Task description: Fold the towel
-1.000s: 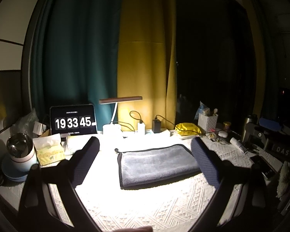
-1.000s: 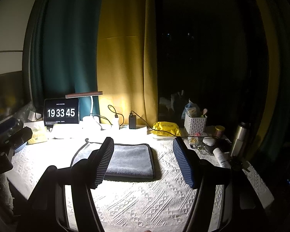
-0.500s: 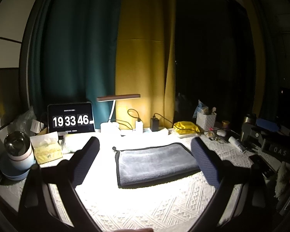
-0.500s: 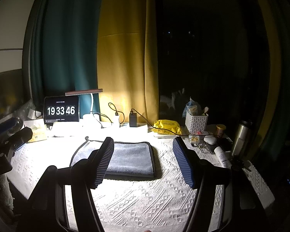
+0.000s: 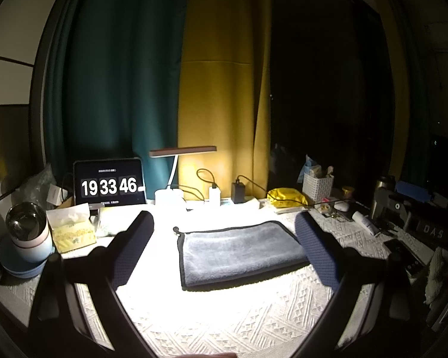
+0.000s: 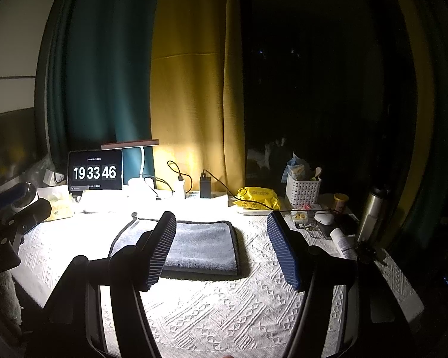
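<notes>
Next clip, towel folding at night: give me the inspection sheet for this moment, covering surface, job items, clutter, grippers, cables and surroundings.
Surface: white patterned tablecloth, brightly lit by the desk lamp.
Job's things: grey towel with dark edging lies flat on the cloth, apparently folded, untouched.
Clutter: tablet clock reading 19 33 46, tissue box, cup, yellow packet, white basket, steel flask, tube.
Grippers: left gripper open, above the table, holding nothing; right gripper open, holding nothing.
Cables: black cable runs from the charger toward the table's right side.
Surroundings: teal curtain, yellow curtain, dark window.
</notes>
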Motion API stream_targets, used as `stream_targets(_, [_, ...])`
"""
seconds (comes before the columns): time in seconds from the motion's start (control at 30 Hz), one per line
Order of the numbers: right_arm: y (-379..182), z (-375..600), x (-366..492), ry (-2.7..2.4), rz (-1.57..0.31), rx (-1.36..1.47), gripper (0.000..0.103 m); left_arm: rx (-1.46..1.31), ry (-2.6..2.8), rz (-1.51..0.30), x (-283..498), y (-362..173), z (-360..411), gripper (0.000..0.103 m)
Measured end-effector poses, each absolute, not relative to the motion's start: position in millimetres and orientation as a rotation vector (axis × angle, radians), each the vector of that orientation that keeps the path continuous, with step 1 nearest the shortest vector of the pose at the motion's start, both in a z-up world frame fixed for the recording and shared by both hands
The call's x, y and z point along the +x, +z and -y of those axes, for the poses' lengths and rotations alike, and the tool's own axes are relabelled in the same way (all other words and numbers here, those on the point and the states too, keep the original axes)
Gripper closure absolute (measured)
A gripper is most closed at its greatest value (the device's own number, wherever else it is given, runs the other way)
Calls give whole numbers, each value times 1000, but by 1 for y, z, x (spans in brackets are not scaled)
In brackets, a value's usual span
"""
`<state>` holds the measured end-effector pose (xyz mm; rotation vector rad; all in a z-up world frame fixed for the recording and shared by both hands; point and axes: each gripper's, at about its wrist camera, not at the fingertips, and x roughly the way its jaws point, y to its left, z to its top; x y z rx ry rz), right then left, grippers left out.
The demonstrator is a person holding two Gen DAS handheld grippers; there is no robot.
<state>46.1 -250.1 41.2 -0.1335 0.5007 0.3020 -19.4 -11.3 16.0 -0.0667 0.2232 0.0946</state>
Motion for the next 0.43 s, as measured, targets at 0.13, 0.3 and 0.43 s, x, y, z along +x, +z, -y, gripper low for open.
stream_targets(0.13, [41,250,46,301,-501,-133,36,-67,94,-224,-19,16,11,7])
stream_targets(0.3, [40,250,46,302,-504,-133,36,-68,89,-229,-18,15,12,7])
stream_targets(0.43, [38,248,47,304,-512,-137,36,-84,79,-238,-15,12,11,7])
